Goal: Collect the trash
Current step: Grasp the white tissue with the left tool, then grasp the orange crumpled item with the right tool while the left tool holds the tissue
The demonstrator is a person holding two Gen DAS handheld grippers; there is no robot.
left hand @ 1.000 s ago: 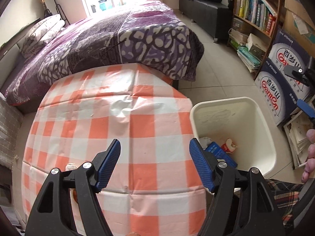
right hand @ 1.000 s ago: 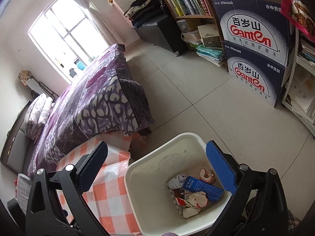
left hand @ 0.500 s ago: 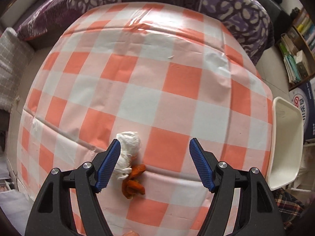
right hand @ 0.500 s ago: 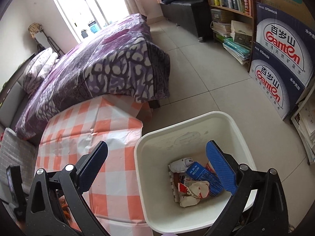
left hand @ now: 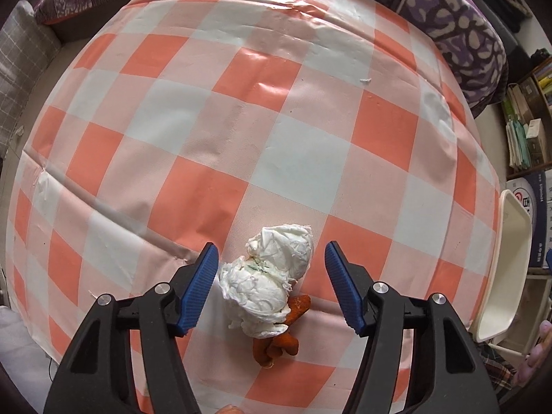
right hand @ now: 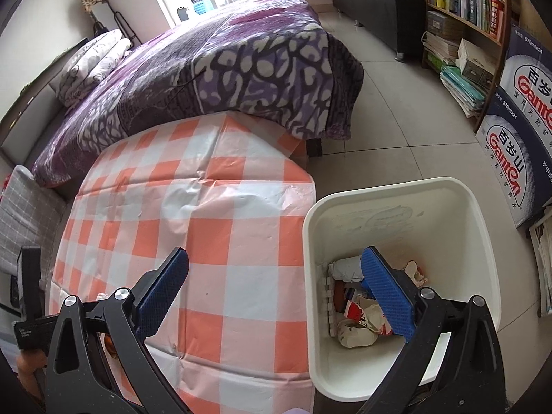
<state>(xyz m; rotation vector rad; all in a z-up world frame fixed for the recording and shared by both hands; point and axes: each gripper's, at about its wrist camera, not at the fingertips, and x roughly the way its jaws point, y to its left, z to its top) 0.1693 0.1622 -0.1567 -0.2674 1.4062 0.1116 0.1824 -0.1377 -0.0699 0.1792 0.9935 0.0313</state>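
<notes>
Left gripper (left hand: 270, 284) points down at the tissue wad (left hand: 267, 281), low centre of frame on the checked cloth (left hand: 276, 138); jaws have just been closing but stand clear of it, wad between them, orange peel (left hand: 281, 339) under it. Right gripper (right hand: 274, 293) wide open, empty, straddling the bin (right hand: 483, 241) rim at lower right.

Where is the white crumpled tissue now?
In the left wrist view, the white crumpled tissue lies on the checked tablecloth near its front edge, between the left gripper's open fingers, partly covering orange peel.
</notes>
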